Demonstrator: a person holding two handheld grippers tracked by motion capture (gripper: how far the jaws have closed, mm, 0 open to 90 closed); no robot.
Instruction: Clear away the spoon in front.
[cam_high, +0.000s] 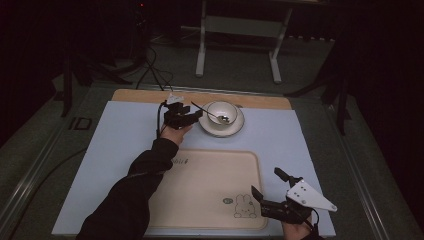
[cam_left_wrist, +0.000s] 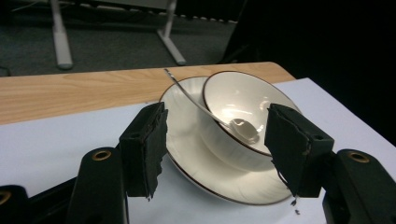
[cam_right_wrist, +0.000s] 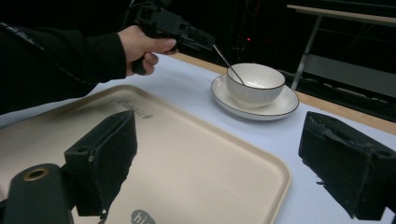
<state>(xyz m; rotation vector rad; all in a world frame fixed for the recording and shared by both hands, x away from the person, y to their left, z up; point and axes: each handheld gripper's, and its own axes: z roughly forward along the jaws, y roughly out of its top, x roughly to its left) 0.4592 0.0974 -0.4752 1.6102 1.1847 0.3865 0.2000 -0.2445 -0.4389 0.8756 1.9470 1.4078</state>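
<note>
Both hand-held grippers gape empty; the tray's (cam_high: 210, 185) rabbit print (cam_high: 245, 206) shows from above.

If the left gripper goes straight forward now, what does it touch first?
Probably the saucer, then the bowl on it. The open left gripper points at both, though the depth is unclear.
</note>
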